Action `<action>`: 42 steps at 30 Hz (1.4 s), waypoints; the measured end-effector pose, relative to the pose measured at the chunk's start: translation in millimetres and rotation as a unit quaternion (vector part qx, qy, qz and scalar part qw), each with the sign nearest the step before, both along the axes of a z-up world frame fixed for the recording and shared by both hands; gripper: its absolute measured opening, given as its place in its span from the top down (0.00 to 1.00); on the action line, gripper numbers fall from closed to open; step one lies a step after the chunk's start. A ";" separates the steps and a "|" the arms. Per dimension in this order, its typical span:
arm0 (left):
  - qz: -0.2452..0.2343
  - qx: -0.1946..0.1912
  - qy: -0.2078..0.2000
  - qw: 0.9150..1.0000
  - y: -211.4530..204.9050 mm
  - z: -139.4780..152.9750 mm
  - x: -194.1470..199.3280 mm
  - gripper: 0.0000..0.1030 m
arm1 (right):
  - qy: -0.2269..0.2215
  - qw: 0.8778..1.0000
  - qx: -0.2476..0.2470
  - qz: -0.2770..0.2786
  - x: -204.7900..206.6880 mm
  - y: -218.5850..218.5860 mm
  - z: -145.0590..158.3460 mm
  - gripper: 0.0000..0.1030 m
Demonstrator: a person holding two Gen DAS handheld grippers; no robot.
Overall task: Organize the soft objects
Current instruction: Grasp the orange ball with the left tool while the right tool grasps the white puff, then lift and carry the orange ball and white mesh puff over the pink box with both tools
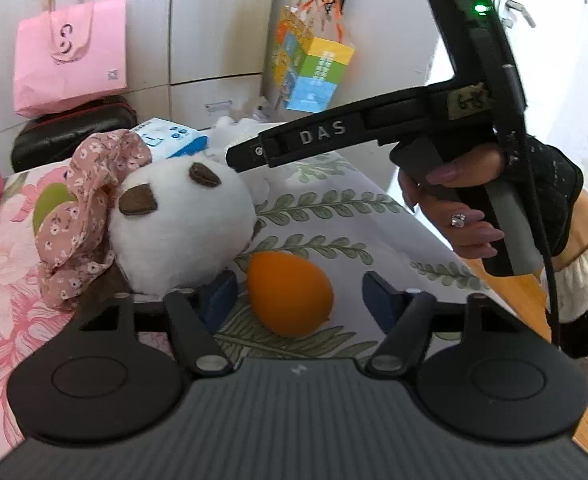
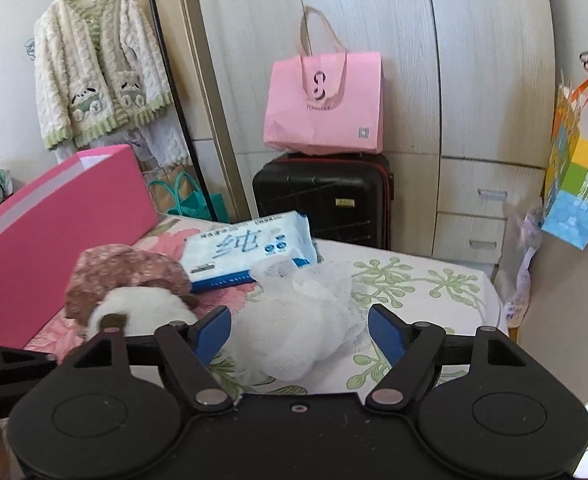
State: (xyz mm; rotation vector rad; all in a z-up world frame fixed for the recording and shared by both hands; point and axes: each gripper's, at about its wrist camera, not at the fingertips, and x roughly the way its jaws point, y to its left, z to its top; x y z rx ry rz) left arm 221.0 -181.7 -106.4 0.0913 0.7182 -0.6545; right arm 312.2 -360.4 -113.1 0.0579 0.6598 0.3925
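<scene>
The bed [image 1: 333,208], under its flowered and leaf-printed sheet, carries everything, which suits soft things that would roll off a harder, narrower place. One pink box [image 2: 54,216] stands open at the bed's edge beside the toys; it is probably the place they are meant to go.

One white plush toy [image 1: 182,224] in a floral bonnet lies near that box. One white mesh bath puff [image 2: 305,320] sits mid-bed, just in front of one blue-and-white tissue pack [image 2: 250,252]. One orange egg-shaped sponge [image 1: 290,296] lies just beside the plush.

Two tools are at work. The left hand-held gripper [image 1: 297,296] straddles the orange sponge with its blue pads clear of it on both sides, so it is released, apparently lined up to close. The right hand-held gripper [image 2: 297,334] is likewise released, its pads spread either side of the bath puff.
</scene>
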 end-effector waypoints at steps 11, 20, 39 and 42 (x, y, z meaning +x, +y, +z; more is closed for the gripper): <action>0.018 0.001 -0.009 1.000 -0.1 -3.7 -2.1 0.61 | -0.009 0.999 -0.030 0.012 -0.8 14.8 -10.2 0.65; 0.018 -0.005 -0.013 1.000 5.6 6.1 -13.7 0.61 | -0.025 0.999 -0.033 -0.017 -25.6 17.2 -5.6 0.79; 0.042 -0.012 -0.005 0.999 49.0 23.4 -50.8 0.61 | -0.017 0.996 -0.041 -0.074 -120.3 23.3 4.5 0.79; 0.044 -0.012 -0.004 0.999 55.1 25.2 -58.0 0.61 | -0.012 0.996 -0.038 -0.074 -138.4 29.6 7.5 0.78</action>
